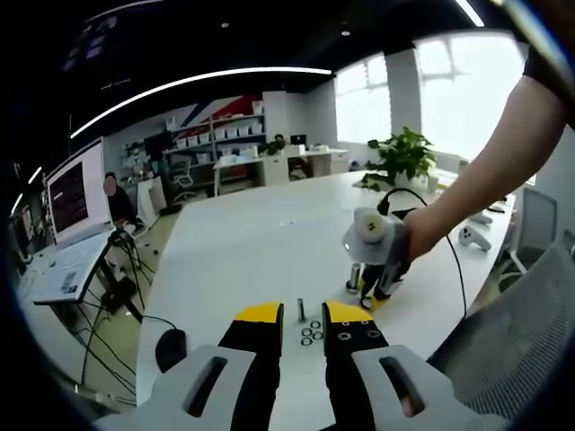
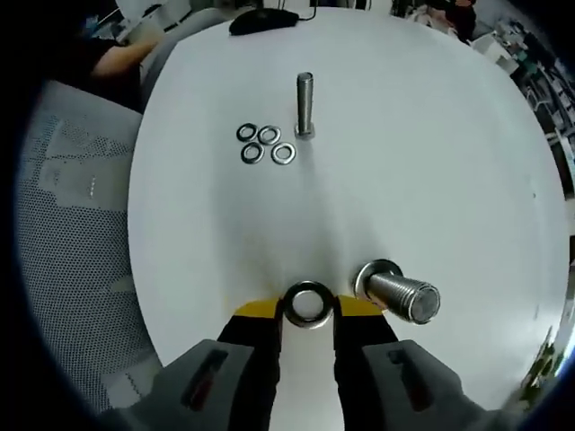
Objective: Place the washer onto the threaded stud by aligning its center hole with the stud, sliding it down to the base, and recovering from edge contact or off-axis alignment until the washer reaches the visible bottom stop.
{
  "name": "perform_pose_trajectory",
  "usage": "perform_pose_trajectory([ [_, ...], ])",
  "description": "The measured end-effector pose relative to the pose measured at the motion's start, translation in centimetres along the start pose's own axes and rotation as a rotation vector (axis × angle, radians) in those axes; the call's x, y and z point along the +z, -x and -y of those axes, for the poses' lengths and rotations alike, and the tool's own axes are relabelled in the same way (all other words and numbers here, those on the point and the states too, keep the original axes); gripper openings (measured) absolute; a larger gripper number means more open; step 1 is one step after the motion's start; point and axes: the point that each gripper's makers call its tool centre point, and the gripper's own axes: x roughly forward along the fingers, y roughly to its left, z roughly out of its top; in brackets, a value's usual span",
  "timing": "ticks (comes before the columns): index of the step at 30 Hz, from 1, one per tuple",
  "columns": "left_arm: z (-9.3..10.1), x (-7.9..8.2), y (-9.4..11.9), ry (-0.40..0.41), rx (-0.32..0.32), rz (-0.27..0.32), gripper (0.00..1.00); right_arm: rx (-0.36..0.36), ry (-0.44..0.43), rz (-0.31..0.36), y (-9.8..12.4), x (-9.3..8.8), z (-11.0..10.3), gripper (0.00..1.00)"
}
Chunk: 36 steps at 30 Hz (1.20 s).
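Observation:
In the right gripper view my right gripper (image 2: 308, 310) is shut on a large steel washer (image 2: 307, 303), which lies flat between the yellow tips just above the white table. A thick threaded stud (image 2: 401, 295) stands immediately right of the washer, with a flange at its base; the washer's hole is beside it, not over it. In the left gripper view the right gripper (image 1: 370, 301) points down at the table next to that stud (image 1: 353, 277). My left gripper (image 1: 304, 316) hovers open near the table's near edge, with nothing between its fingers.
A thin upright bolt (image 2: 305, 103) and several small washers (image 2: 266, 144) sit farther along the white table (image 2: 431, 153). A black mouse (image 2: 260, 18) lies by the edge. A mesh chair (image 2: 72, 224) stands beside the table. A plant (image 1: 404, 154) and a laptop (image 1: 76, 202) are farther off.

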Motion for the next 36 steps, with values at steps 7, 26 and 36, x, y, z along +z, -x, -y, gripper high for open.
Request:
perform_pose_trajectory([
  [7,0.0,-0.1,0.0,-0.002,0.000,-0.004,0.15,0.044,-0.037,0.028,0.2,-0.1,0.2,0.22],
  [26,0.2,-0.1,-0.1,-0.006,-0.007,-0.009,0.15,0.015,-0.104,0.100,2.0,-1.5,1.1,0.22],
  [36,0.1,-0.1,-0.1,-0.006,-0.005,-0.008,0.15,0.003,-0.110,0.127,2.8,-1.3,1.2,0.22],
])
